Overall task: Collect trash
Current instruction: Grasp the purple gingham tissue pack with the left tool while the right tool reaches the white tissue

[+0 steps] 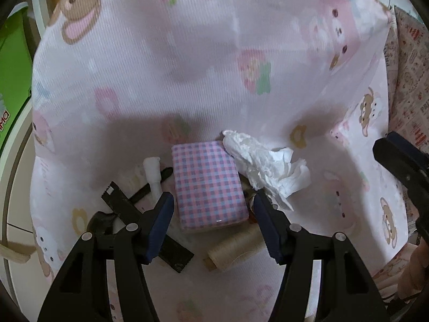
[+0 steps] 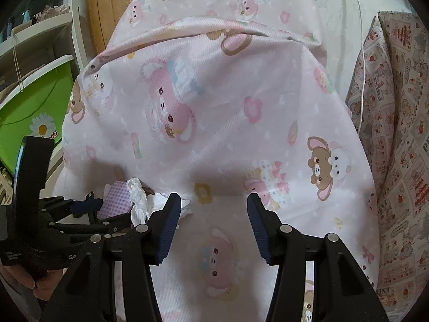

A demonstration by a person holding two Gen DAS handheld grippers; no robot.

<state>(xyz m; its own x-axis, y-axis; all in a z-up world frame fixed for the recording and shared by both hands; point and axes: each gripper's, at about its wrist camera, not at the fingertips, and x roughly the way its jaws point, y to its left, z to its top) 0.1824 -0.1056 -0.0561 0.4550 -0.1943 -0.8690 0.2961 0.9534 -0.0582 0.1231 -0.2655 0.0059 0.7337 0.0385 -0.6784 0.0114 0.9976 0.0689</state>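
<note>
A crumpled white tissue (image 1: 268,165) lies on the pink cartoon-print bedsheet (image 1: 187,67), touching the right side of a pink-and-purple checked box (image 1: 207,185). My left gripper (image 1: 213,201) is open, its fingers either side of the box's near half, with the tissue just beyond the right finger. In the right wrist view the tissue (image 2: 139,198) and the box (image 2: 115,201) sit at the lower left. My right gripper (image 2: 211,201) is open and empty over bare sheet, to the right of the tissue.
A beige thread spool (image 1: 236,248), a black serrated strip (image 1: 150,222), a white plastic piece (image 1: 152,174) and a dark pen-like tool lie around the box. A green storage box (image 2: 29,102) stands left of the bed. A patterned pillow (image 2: 396,134) is at the right.
</note>
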